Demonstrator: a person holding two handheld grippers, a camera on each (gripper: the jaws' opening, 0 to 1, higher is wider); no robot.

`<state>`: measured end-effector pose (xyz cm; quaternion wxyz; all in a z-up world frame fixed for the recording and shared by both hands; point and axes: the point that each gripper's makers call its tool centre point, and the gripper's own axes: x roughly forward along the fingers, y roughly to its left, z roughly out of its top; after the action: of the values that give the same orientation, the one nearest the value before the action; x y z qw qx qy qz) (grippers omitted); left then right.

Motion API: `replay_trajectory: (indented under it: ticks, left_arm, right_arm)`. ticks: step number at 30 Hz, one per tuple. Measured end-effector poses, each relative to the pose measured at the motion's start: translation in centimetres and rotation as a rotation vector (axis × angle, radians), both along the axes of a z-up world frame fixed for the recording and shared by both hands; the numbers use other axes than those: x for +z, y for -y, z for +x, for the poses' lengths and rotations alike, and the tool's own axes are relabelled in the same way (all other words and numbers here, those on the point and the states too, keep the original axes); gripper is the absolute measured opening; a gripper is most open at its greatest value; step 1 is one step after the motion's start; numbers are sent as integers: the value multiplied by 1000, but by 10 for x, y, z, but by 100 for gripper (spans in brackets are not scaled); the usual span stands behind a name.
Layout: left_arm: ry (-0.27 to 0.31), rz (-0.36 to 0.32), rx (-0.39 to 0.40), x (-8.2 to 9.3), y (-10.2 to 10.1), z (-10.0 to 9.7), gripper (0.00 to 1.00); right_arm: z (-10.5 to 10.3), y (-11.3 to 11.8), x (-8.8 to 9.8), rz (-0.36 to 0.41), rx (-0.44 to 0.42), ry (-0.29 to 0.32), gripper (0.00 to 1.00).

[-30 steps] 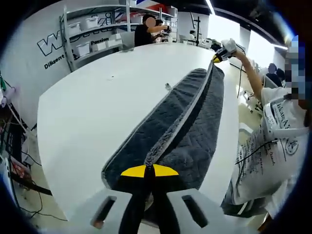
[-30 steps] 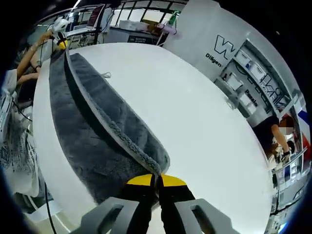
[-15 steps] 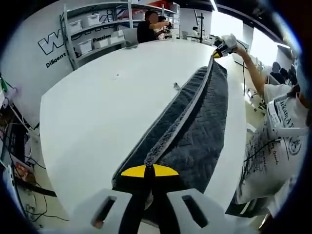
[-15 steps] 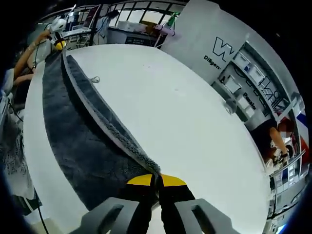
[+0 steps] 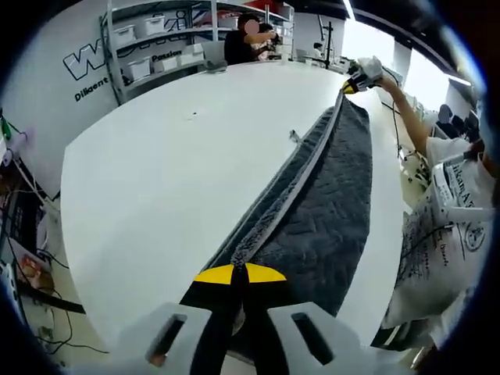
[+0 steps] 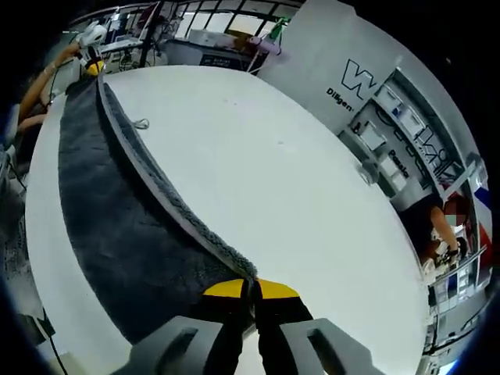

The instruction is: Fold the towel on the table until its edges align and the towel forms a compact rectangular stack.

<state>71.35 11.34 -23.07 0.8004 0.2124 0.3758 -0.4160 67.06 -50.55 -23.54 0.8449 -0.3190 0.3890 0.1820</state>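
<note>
White lettered wall point(image 5: 86, 66), shelving point(image 5: 148, 47), perhaps windows point(image 6: 226, 23).

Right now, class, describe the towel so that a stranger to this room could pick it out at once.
Start with the big white table. Along one side of it stretches the towel, pulled long between the left gripper and the right gripper. It is dark grey with a quilted zigzag texture and a paler fuzzy hem, the only cloth there.

I'm getting bright, even light from ceiling strips point(image 5: 348, 9) and far windows point(image 6: 226, 23), which blow out white. The table point(image 5: 172, 172) glares slightly, and straight lines bend at both views' edges.
</note>
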Motion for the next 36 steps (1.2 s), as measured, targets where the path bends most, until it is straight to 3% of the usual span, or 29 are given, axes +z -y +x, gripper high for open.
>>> replay_trajectory:
  ticks: [4,9,16,25,28,32,36]
  left_arm:
    - [-15,-14,9,-4,0,4,4]
    - [-48,-1,24,-26,-1,5,5]
    - [-27,35,67,-54,-1,11,6]
    - [81,-60,135,-42,-3,18,7]
    - [111,-55,179,-46,-9,27,17]
    - [129,-138,235,-46,-9,32,19]
    - [177,-150,263,-40,-17,34,24]
  right_arm:
    - [5,3,-17,-1,-7,-10,4]
    - [7,1,-34,-20,-2,-34,6]
    - [8,-1,-50,-68,-6,-27,12]
    - [2,5,-40,-81,-70,69,30]
    - [-4,6,-40,-93,-85,75,33]
    - [-10,6,-39,-85,-101,97,39]
    - [-16,9,-36,-87,-132,128,50]
